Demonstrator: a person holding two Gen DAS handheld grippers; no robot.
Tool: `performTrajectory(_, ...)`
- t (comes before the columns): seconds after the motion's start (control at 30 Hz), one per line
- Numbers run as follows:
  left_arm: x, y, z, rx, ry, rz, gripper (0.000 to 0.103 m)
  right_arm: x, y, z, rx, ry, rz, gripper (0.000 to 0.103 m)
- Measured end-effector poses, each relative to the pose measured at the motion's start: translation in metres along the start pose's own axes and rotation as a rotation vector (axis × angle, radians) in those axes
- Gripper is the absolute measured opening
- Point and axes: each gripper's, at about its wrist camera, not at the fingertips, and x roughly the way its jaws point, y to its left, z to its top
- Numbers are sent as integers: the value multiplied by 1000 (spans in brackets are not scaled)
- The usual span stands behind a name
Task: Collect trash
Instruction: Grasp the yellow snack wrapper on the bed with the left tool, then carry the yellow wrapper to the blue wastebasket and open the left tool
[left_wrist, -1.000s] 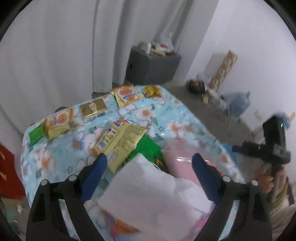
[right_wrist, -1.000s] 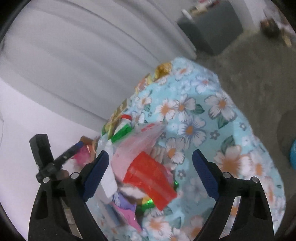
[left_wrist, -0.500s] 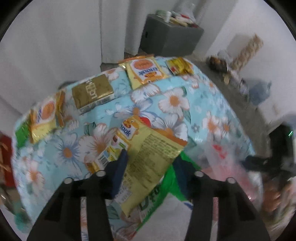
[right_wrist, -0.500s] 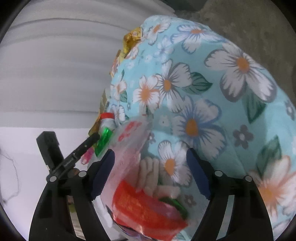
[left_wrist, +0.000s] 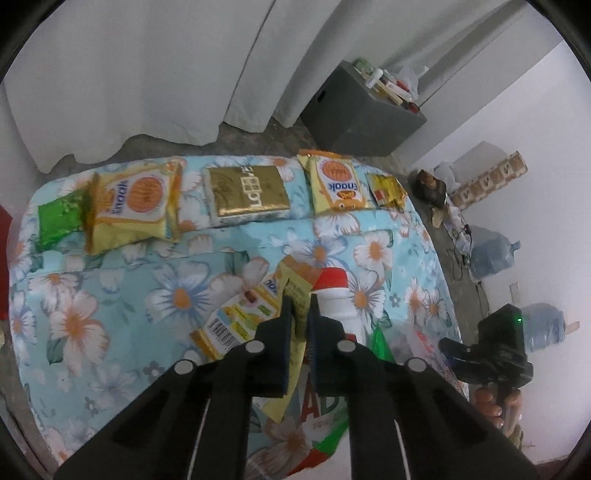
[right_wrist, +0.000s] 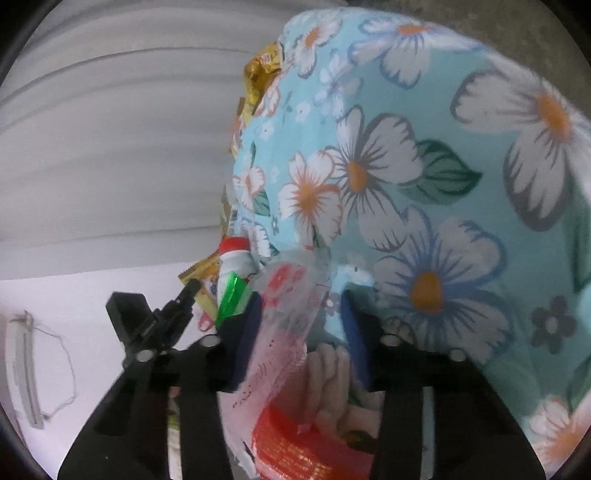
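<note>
My left gripper (left_wrist: 300, 306) is shut on the edge of a yellow snack wrapper (left_wrist: 240, 317) on the floral cloth (left_wrist: 110, 295). A white bottle with a red cap (left_wrist: 334, 299) lies just right of it, beside a green wrapper (left_wrist: 380, 343). My right gripper (right_wrist: 301, 306) is half closed around the rim of a clear pink plastic bag (right_wrist: 284, 332) holding a red wrapper (right_wrist: 303, 450) and other trash. The jaws do not press the bag flat. The bottle also shows in the right wrist view (right_wrist: 234, 258).
Along the far edge of the cloth lie a green packet (left_wrist: 59, 221), two yellow Enaak packets (left_wrist: 136, 206) (left_wrist: 338, 184), a gold packet (left_wrist: 247, 194) and a small yellow sachet (left_wrist: 386, 190). A grey cabinet (left_wrist: 358, 114) stands by the curtain. Water jugs (left_wrist: 491, 254) sit on the floor.
My left gripper moved forward off the white paper and closed on the yellow wrapper. My right gripper moved in low over the bag and narrowed around its rim.
</note>
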Motion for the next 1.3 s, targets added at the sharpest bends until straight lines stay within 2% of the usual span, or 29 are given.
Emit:
performTrajectory(0.1, -15, 3, -2, -1, -42, 17, 4, 5, -3, 1, 13, 2, 19, 11)
performTrajectory(0.23, -32, 0, -5, 27, -85, 48, 2, -2, 5, -4, -10, -13, 64, 4)
performTrajectory(0.53, -91, -26, -30, 107, -223, 70, 1, -31, 36, -12, -75, -88, 159, 0)
performTrajectory(0.73, -128, -58, -49, 183, -293, 52, 1, -63, 49, -23, -115, -132, 212, 0)
performTrajectory(0.97, -150, -120, -78, 312, -336, 20, 1, -119, 52, -45, -189, -200, 287, 0)
performTrajectory(1.1, -134, -171, -90, 380, -312, -14, 1, -161, 37, -60, -212, -241, 320, 0)
performTrajectory(1.3, -89, -255, -111, 490, -261, -100, 1, -230, 4, -78, -210, -346, 277, 0)
